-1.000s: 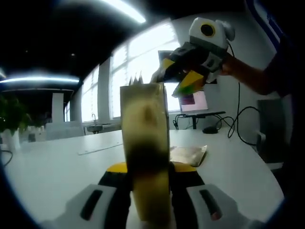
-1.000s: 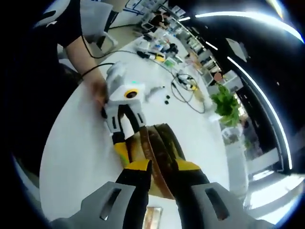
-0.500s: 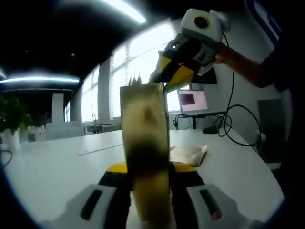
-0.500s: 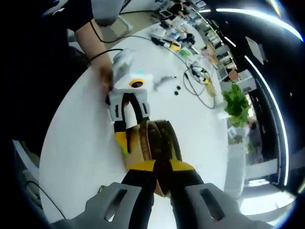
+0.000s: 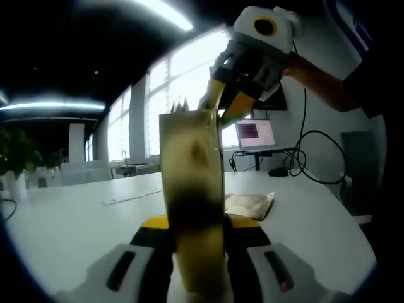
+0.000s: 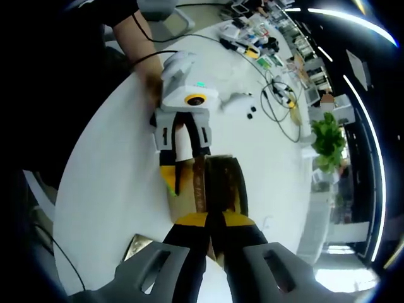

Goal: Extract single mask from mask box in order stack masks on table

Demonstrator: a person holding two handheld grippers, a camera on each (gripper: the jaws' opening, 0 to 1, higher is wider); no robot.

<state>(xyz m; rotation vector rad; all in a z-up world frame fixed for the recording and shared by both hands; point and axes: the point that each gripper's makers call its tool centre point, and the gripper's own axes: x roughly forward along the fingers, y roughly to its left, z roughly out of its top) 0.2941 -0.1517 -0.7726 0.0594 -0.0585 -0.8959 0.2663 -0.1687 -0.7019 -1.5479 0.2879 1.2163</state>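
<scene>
White office table (image 5: 76,221), box held upright, second claw at its top.

Left claw (image 5: 194,230) is clamped on the mask box (image 5: 192,208), standing it on the table; in the right gripper view the same box (image 6: 218,189) sits under the right claw (image 6: 208,222), whose jaws look pressed together at the box's open top, though whether a mask is pinched I cannot tell. A flat packet (image 5: 249,205) lies just behind the box. Judged step: extracting one mask. Next calls for a straight lift clear of the box, then laying the mask flat on the table.
</scene>
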